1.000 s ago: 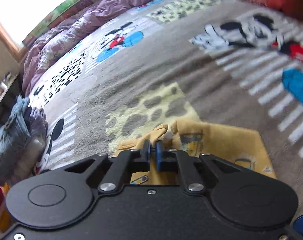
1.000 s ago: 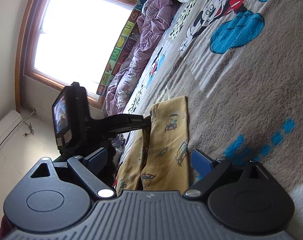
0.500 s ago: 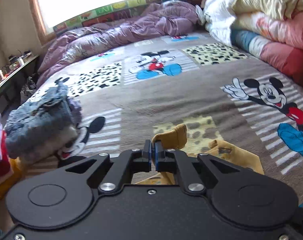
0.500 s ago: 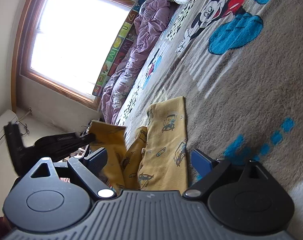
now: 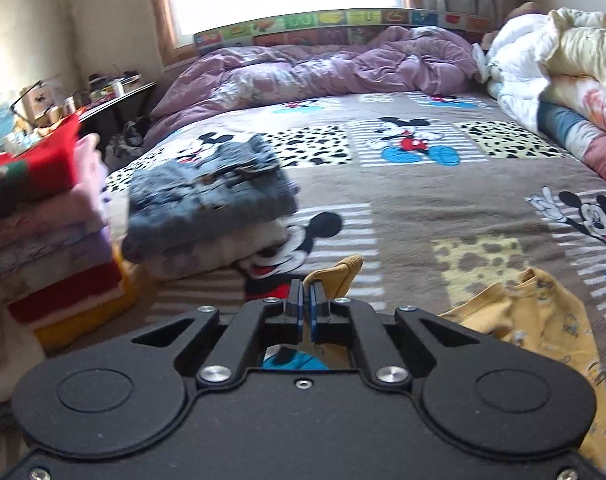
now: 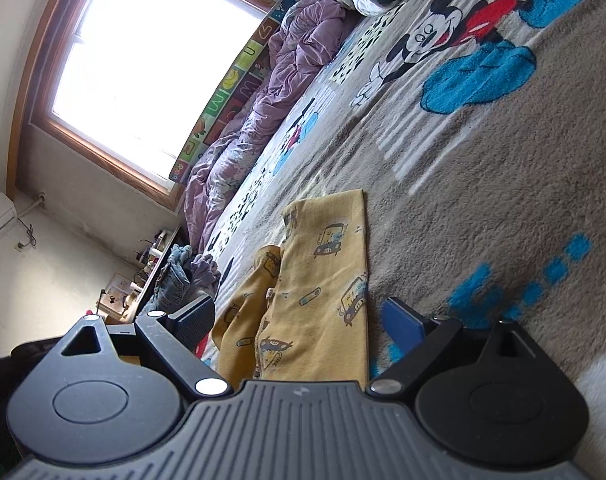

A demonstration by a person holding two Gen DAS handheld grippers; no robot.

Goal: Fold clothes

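A: While the left gripper (image 5: 305, 300) has its blue pads pinched tight on a corner of the mustard-yellow cotton garment printed with little cartoon cars (image 5: 543, 316), how much of the folding would you call done?

B: For this piece, I'd judge it is only started. In the right wrist view the garment (image 6: 327, 280) lies lengthwise on the grey plush Mickey Mouse bed blanket (image 6: 483, 184), with one long panel flat and the strip beside it bunched and rumpled. The pinched corner (image 5: 339, 276) stands lifted off the blanket, apart from the rest of the cloth.

A: And the right gripper (image 6: 303, 320)?

B: Its jaws stand wide apart and hold nothing. The garment's near end lies between the two fingers, but the pads do not press on it.

A: What about the rest of the laundry?

B: At the left edge of the bed sits a stack of folded clothes in red, pink and lilac (image 5: 51, 232), and next to it a folded blue denim piece on a pale one (image 5: 211, 204). Those look finished.

A: So what is left?

B: Laying the lifted corner over, smoothing the rumpled strip, folding the garment down to size, then moving it to the stacks. Whether more unfolded clothes wait out of view, I cannot tell.
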